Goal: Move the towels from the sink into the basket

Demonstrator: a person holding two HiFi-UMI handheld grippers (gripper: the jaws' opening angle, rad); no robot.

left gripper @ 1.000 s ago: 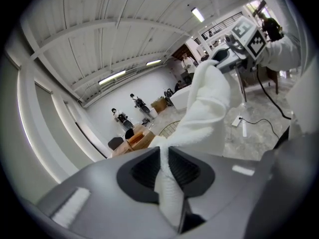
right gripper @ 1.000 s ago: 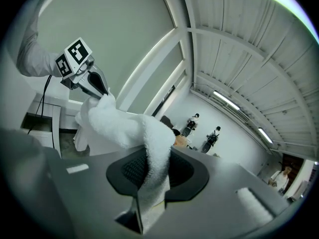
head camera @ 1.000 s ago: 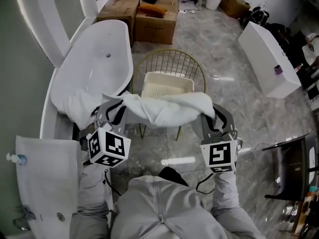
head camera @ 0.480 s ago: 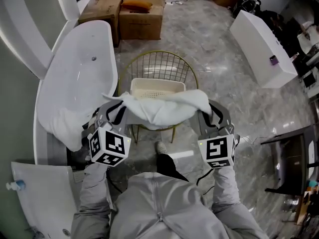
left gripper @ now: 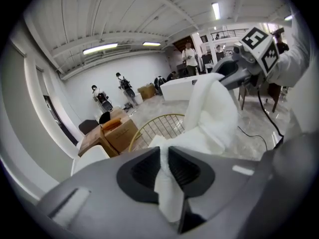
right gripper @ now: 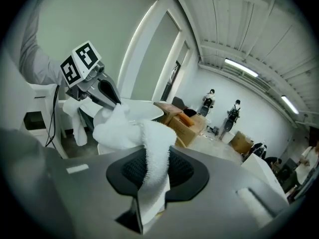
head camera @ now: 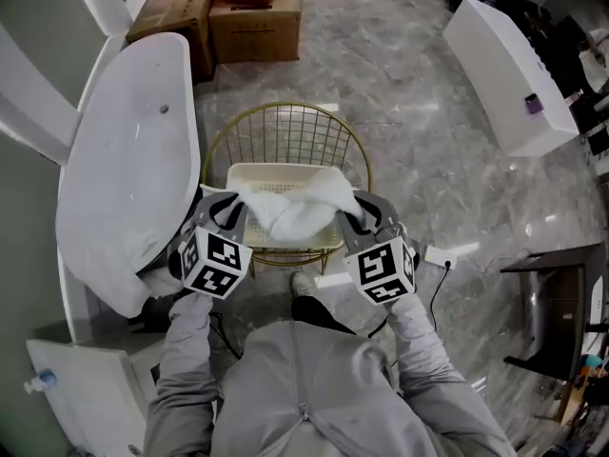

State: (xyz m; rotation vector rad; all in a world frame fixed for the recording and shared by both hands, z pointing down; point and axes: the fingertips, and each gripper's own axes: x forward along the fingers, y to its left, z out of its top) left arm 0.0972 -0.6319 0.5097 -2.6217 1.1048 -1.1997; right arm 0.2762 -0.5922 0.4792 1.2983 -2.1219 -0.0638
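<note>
progress: one towel [head camera: 290, 208] is sagging just over the basket [head camera: 249, 172], not yet let go; a second towel [head camera: 109, 279] is waiting on the sink [head camera: 124, 131] rim.
left gripper [head camera: 228, 209]: pinching the towel's left end, pointing downward.
right gripper [head camera: 352, 217]: clamping the right end, both arms reaching forward over the chair [head camera: 285, 127].

Wire chair back [head camera: 285, 131] walls the basket's [head camera: 240, 181] far side

towel [head camera: 290, 212] over basket [head camera: 276, 170] | basket on chair [head camera: 285, 136] | sink [head camera: 124, 150] left of chair
</note>
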